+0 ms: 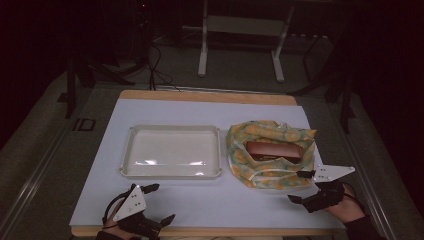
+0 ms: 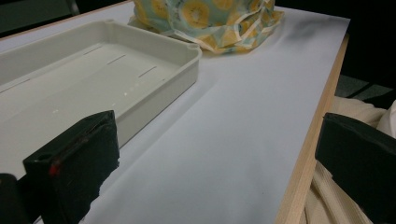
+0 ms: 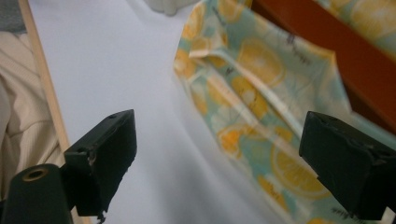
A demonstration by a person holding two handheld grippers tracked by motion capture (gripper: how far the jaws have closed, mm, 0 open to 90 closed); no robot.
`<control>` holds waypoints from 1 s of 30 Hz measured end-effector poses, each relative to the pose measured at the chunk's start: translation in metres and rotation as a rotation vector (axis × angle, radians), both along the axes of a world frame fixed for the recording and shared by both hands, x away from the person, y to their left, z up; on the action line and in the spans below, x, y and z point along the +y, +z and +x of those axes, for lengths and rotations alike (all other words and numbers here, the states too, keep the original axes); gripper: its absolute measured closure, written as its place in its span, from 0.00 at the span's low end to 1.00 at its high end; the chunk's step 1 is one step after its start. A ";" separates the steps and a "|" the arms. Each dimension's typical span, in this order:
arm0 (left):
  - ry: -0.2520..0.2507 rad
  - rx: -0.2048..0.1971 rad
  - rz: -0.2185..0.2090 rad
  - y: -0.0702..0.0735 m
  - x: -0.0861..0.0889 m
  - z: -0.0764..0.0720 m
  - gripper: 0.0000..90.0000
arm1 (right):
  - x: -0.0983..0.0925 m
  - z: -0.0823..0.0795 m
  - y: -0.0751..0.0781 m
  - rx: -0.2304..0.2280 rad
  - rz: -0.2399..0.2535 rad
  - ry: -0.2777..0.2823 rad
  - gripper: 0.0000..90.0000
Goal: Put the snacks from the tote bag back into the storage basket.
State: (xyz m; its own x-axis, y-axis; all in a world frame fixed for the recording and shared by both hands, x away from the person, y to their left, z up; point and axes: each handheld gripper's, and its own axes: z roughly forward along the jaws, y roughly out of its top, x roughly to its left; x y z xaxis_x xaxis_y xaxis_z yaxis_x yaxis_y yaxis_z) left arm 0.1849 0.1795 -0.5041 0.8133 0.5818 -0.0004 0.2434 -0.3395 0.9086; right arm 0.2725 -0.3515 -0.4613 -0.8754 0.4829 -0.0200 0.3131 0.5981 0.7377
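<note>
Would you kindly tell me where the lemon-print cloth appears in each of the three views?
High view: lemon-print cloth right of centre, lying open around a brown box.
Left gripper view: top centre, beyond the white tray.
Right gripper view: centre to right, under the box.
Shared landmark: the white tabletop.

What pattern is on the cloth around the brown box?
Yellow lemon slices on pale blue-green cloth, clearest in the right gripper view.
</note>
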 end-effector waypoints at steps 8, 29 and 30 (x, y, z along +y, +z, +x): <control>-0.005 0.001 -0.004 0.000 0.000 0.000 0.00 | 0.005 0.003 0.019 -0.035 0.022 0.029 0.12; -0.011 0.003 -0.001 0.000 -0.001 0.000 0.00 | 0.000 0.022 0.063 -0.134 0.040 0.032 0.13; -0.011 0.003 -0.002 0.000 -0.001 0.000 0.00 | 0.000 0.024 0.065 -0.138 0.037 0.029 0.14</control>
